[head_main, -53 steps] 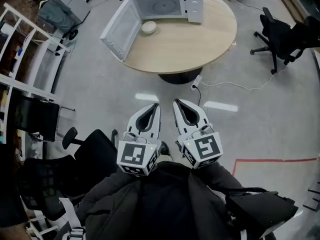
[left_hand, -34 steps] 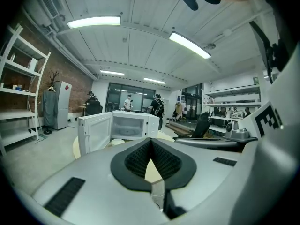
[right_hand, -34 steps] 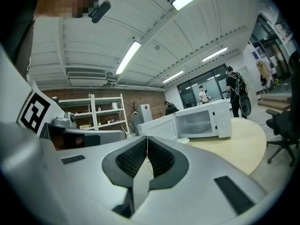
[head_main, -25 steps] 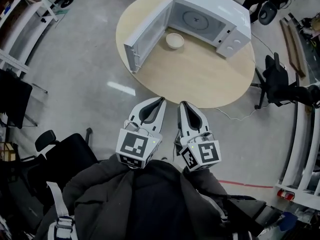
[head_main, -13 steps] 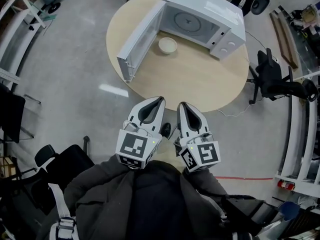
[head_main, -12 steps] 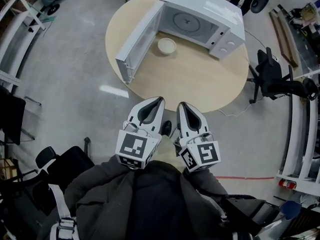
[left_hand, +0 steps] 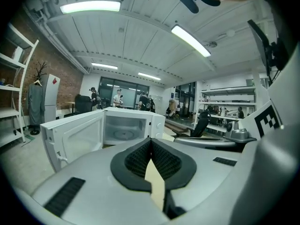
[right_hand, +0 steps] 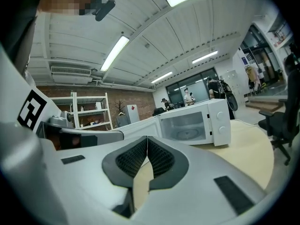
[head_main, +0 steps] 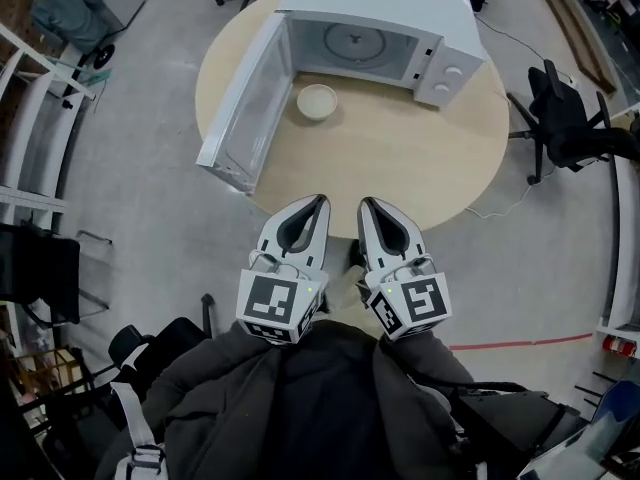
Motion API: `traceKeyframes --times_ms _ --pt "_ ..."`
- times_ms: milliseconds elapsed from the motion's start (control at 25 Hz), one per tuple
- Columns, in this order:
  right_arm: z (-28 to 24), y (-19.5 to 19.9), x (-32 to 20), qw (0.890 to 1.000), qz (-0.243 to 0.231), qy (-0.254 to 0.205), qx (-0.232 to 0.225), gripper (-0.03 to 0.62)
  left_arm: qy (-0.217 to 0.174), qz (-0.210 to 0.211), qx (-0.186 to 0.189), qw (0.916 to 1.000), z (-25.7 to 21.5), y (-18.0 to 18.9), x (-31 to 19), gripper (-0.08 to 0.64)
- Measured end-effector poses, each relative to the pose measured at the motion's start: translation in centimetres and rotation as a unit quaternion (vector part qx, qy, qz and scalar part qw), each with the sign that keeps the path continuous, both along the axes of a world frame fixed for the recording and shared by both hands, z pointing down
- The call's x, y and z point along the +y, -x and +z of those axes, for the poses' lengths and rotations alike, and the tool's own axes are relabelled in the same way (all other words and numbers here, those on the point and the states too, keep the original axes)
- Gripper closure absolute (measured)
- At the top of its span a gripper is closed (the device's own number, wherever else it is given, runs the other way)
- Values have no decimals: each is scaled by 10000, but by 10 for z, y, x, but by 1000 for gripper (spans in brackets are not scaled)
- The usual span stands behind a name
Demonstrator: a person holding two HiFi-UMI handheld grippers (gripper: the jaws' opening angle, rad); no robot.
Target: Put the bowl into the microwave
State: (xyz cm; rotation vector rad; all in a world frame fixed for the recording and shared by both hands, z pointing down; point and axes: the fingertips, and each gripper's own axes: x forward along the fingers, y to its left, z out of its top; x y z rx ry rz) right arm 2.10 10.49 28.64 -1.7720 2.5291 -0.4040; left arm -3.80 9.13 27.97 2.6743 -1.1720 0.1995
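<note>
The person stands short of the round pale wooden table [head_main: 400,158] with both tools held close to the chest and pointing forward. The left gripper [head_main: 317,201] has its dark ribbed pads pressed together with nothing between them, and the right gripper [head_main: 366,205] is the same, closed on nothing. The small round off-white bowl [head_main: 317,101] sits on the tabletop just in front of the mouth of the boxy white microwave [head_main: 380,18], towards the hinge side. The white microwave door [head_main: 245,108] is swung wide open and stands just to the bowl's left. The glass turntable inside is bare, so the bowl is not yet in. What matters for the reach is that the bowl lies almost straight ahead of the left gripper's tips and well apart from them, across the near half of the table. The right gripper's line points further right, towards the middle of the cavity. I judge the left one the nearer and better lined up, though the open door crowds that side. Being round, the bowl offers no long axis, so either jaw could take its rim once opened.
</note>
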Motion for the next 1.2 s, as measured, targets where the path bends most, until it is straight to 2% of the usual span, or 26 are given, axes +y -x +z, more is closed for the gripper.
traceKeyframes --times_ms 400,680,800,1000,1200 --pt "28 -62 -60 9984 -169 237 -494 583 155 56 -565 9983 19 -77 -60 551" --pt "29 -98 -101 9969 -496 222 -566 583 106 -39 -709 9974 18 -124 -94 551" --pt "24 -99 -116 9963 -680 218 -478 583 69 -302 -656 9974 11 -119 -109 551" --pt "17 -75 -144 9937 -1035 317 -280 583 138 -792 -421 9959 4 -88 -136 551" --pt "32 -56 -173 9915 -1221 450 -80 583 293 -1017 -264 9940 21 -65 -164 551"
